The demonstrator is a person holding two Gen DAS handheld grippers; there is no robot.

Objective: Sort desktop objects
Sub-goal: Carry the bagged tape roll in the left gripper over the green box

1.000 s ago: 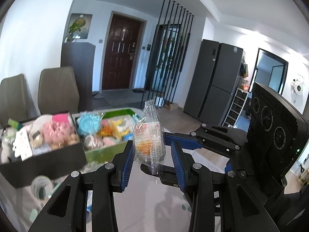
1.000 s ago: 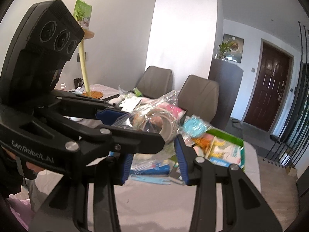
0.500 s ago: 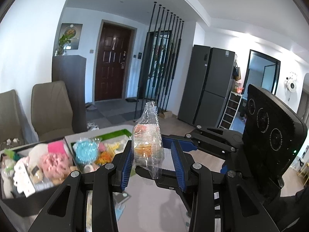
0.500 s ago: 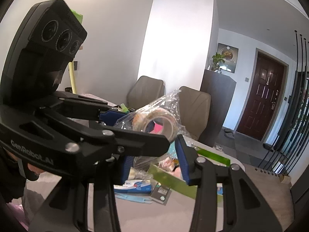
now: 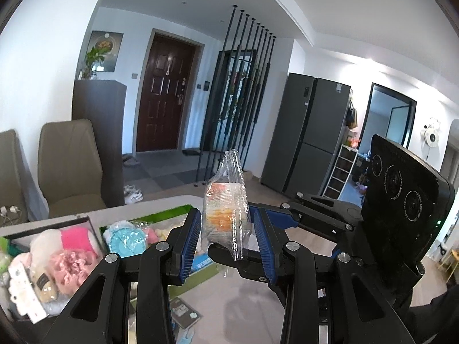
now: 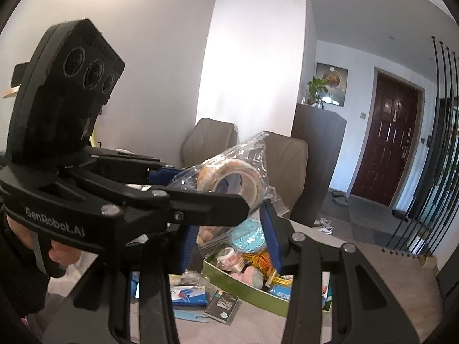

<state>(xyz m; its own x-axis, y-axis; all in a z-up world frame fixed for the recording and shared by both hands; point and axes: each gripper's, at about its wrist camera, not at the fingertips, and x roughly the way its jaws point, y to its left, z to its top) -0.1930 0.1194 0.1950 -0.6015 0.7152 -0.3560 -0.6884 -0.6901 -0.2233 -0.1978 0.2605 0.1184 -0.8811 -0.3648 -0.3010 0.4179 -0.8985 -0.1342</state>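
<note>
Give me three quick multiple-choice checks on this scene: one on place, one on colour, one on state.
1. Where is the bagged tape roll?
A. lying in the tray
B. up between the left gripper's pads, clear of the table
C. on a chair

2. What colour is the tray next to the black box?
A. green
B. red
C. white

3. What state is the left gripper in?
A. wide open and empty
B. out of view
C. shut on the bagged tape roll

Answers:
1 B: the roll stands edge-on between the blue pads, well above the tabletop.
2 A: its wall shows green in both views.
3 C: both pads press the plastic on either side of the roll.
</note>
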